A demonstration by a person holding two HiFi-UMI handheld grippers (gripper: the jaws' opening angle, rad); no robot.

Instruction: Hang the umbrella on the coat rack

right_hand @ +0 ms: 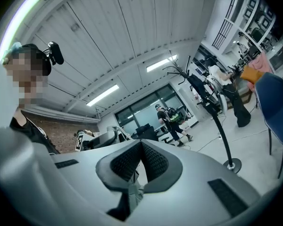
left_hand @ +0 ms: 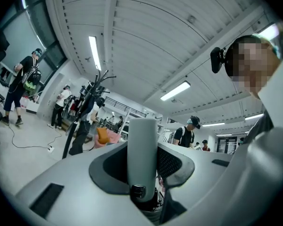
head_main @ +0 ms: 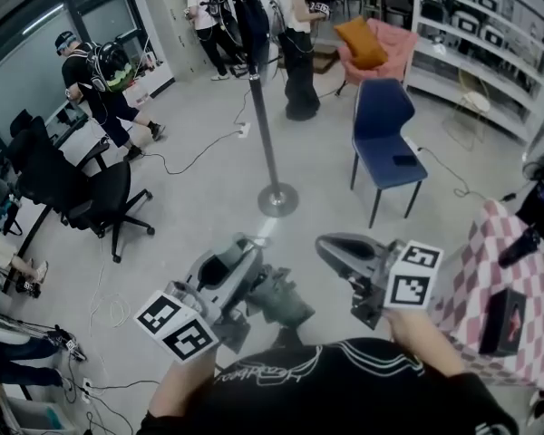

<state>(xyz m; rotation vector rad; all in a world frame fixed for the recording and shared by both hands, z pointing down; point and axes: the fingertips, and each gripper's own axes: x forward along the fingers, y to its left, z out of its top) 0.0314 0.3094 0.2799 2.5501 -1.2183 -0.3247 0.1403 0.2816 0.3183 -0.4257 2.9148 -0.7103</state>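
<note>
The left gripper point(head_main: 247, 259) is clamping the umbrella point(head_main: 279, 302): in the left gripper view its two pads are standing apart and pressing on either side of the pale grey cylindrical handle point(left_hand: 142, 145), which is sticking out past the jaw tips. The umbrella's dark folded body is lying just behind and to the right of that gripper, between the two tools. The right gripper point(head_main: 326, 245) is sitting beside the left one with its ribbed pads closed against each other. A grey scrap is showing just under them in the right gripper view, and whether it is being pinched cannot be told. Both tools are pointing level toward the coat rack point(head_main: 264, 125), which is standing ahead of them, with its round base point(head_main: 277, 198) lying close beyond the tips of the jaws. A blue chair point(head_main: 381, 134) is standing ahead and to the right of the right gripper, and a pink checked cloth point(head_main: 485, 270) is lying just off its right side.
</note>
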